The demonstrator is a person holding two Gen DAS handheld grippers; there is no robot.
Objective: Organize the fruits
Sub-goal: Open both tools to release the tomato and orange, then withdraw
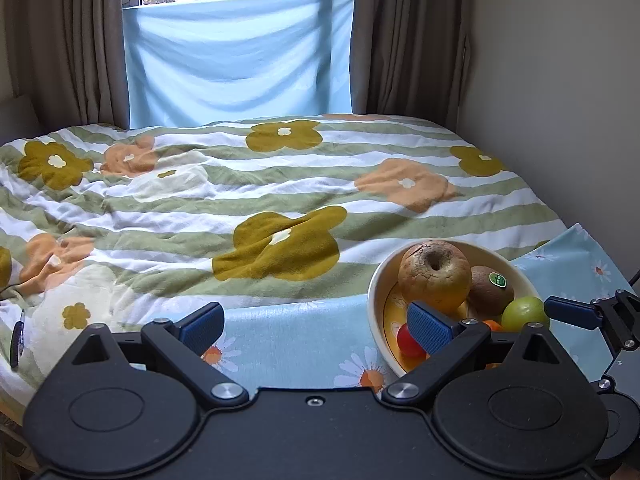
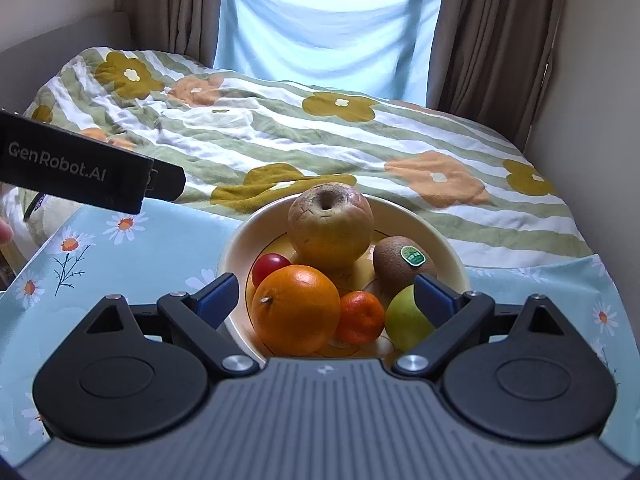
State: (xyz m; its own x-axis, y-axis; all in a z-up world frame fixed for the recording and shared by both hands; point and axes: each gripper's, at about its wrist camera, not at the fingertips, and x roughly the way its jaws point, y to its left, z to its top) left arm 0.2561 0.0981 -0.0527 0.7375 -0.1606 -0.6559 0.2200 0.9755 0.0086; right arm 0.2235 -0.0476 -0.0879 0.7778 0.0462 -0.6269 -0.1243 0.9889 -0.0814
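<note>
My right hand-held gripper [image 2: 326,298] hangs over the near rim of the cream bowl [image 2: 448,236] with its blue ribbed pads spread as wide as they go and nothing pressed between them; the orange [image 2: 295,309] sits in the gap at 6 o'clock in the bowl, free of both pads. I judge this to be the tail of a placing step: the fruit looks gathered, and no loose piece shows on the daisy-print surface [image 2: 100,264] or the bed [image 2: 280,128]. Around the bowl: a russeted, cracked apple [image 2: 330,224] at 12 o'clock, a fuzzy brown kiwi [image 2: 402,264] with a green sticker at 2 o'clock, a smooth green apple [image 2: 406,320] at 4 o'clock, a small mandarin [image 2: 359,317] between orange and green apple, and a glossy red cherry tomato [image 2: 270,266] at 10 o'clock. My left hand-held gripper [image 1: 316,326] is also agape and empty, resting to the left of the bowl (its right pad overlaps the rim in the left wrist view). The next move, I think, calls for drawing the right one straight back and up without nudging the orange, since round, slick fruit piled this closely could roll. The surface covering looks like wipeable oilcloth; the bed's quilt is soft, rumpled cotton with striped flower print.
</note>
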